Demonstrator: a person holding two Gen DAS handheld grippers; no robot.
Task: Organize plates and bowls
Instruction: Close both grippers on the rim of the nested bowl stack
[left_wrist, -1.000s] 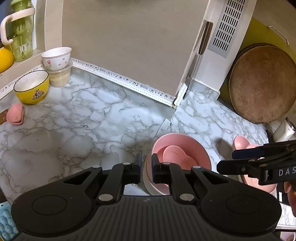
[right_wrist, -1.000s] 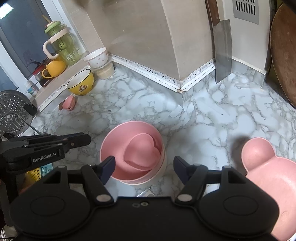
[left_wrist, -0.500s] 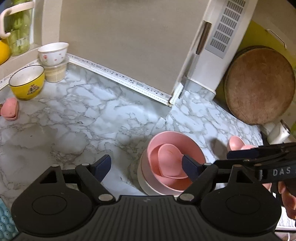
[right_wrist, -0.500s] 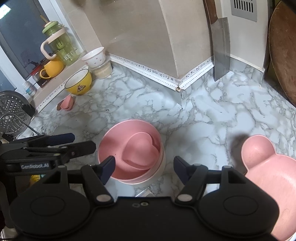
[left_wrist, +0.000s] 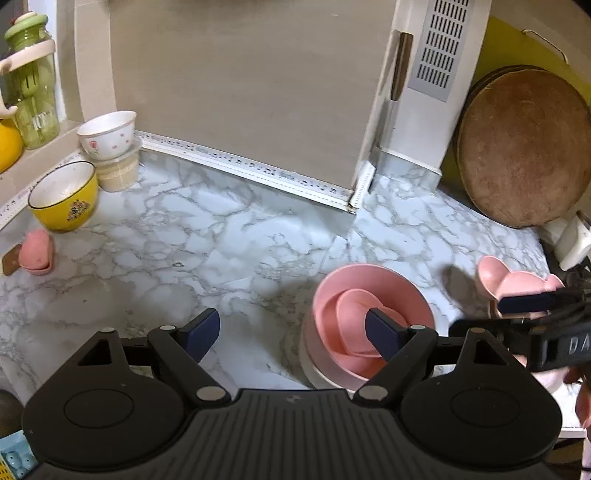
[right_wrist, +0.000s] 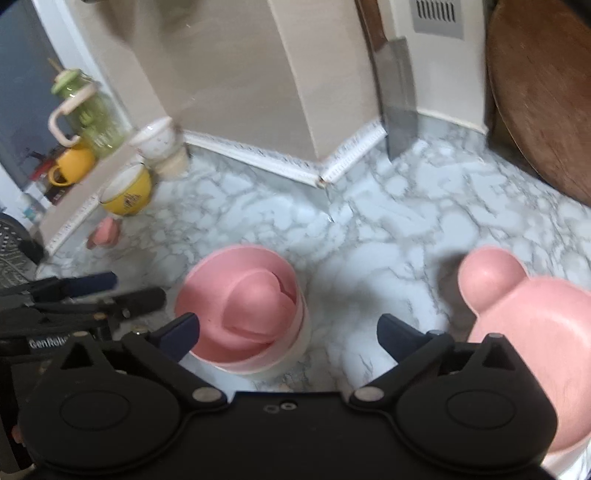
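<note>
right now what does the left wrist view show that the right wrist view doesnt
Only the left wrist view shows the whole round wooden board leaning against the wall, and a blue tray corner at bottom left.

Only the right wrist view shows the cleaver blade hanging by the wall, a metal steamer rack at far left, and most of the bear-shaped pink plate.

Both show the pink bowl holding a heart-shaped dish, the yellow bowl, the green jar, and both the left gripper and right gripper open.

Dim warm indoor light; soft shadows on countertop (left_wrist: 229, 236); right wrist view motion-blurred; fisheye bending at edges
</note>
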